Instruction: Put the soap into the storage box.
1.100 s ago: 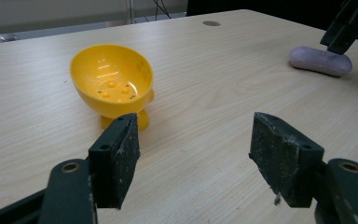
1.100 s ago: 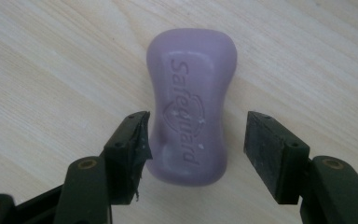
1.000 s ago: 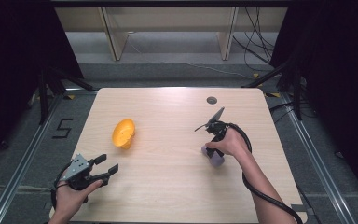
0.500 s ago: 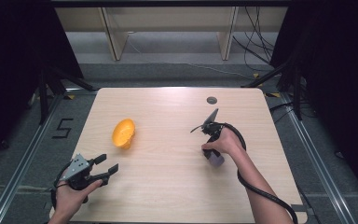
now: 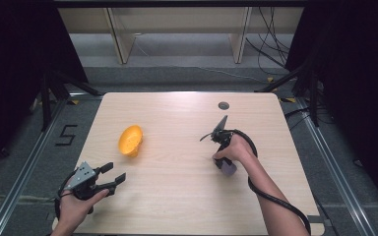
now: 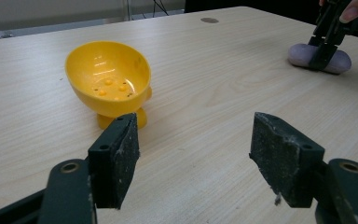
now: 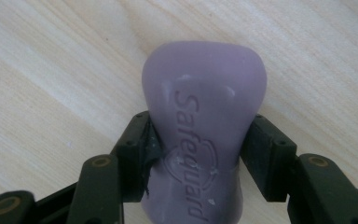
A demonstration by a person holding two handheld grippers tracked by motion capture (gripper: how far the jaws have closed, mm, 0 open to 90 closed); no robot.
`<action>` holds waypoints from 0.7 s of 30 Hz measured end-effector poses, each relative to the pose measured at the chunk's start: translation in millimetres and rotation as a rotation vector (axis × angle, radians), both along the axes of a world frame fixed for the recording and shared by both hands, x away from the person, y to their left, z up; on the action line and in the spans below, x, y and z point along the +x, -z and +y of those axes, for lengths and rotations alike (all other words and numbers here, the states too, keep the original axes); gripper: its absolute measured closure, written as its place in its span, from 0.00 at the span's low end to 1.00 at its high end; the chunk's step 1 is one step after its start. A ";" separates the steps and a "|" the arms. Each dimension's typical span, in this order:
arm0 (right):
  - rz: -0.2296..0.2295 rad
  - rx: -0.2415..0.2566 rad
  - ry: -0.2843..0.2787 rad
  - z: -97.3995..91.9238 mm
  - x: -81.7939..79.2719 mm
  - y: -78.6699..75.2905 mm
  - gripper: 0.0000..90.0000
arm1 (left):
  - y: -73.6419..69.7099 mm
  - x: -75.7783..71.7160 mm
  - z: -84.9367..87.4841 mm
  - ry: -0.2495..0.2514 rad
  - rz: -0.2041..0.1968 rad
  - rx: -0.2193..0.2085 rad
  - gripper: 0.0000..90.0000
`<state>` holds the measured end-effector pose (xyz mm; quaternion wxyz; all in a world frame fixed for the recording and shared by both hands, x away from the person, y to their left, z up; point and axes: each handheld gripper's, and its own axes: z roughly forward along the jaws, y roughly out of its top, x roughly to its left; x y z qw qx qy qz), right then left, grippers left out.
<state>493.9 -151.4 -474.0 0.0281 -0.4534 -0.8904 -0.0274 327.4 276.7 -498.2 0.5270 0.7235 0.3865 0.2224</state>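
right gripper (image 7: pixel 193 154): your jaws have just been closing, now clamped across the purple soap bar (image 7: pixel 203 121)
soap bar: flat on table (image 5: pixel 177 187), right half
left gripper (image 6: pixel 193 158): your jaws apart, nothing between, yellow bowl (image 6: pixel 108 79) ahead

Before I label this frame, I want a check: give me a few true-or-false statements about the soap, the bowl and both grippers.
1. The right gripper is shut on the soap. True; its jaws have just been closing.
2. The soap lies in the bowl. False: it lies on the table, apart from the bowl.
3. The left gripper is open and holds nothing. True.
4. The bowl is blue. False: it is yellow.
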 end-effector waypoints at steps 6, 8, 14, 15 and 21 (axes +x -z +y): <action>0.016 0.018 -0.050 0.7 2.0 0.7 0.55 | 0.0 0.2 0.3 0.000 0.001 0.001 0.35; 0.019 0.015 -0.064 0.1 2.9 1.1 0.55 | 0.1 0.2 0.3 0.000 0.001 0.000 0.35; 0.020 -0.013 -0.094 3.2 3.2 0.5 0.54 | 0.2 0.3 0.4 0.001 0.001 0.002 0.35; 0.019 -0.014 -0.093 3.9 2.4 0.3 0.54 | 0.2 0.2 0.4 0.001 0.001 0.002 0.35; 0.020 -0.015 -0.111 5.2 1.5 -0.6 0.46 | 0.7 1.1 0.4 0.014 -0.004 0.000 0.35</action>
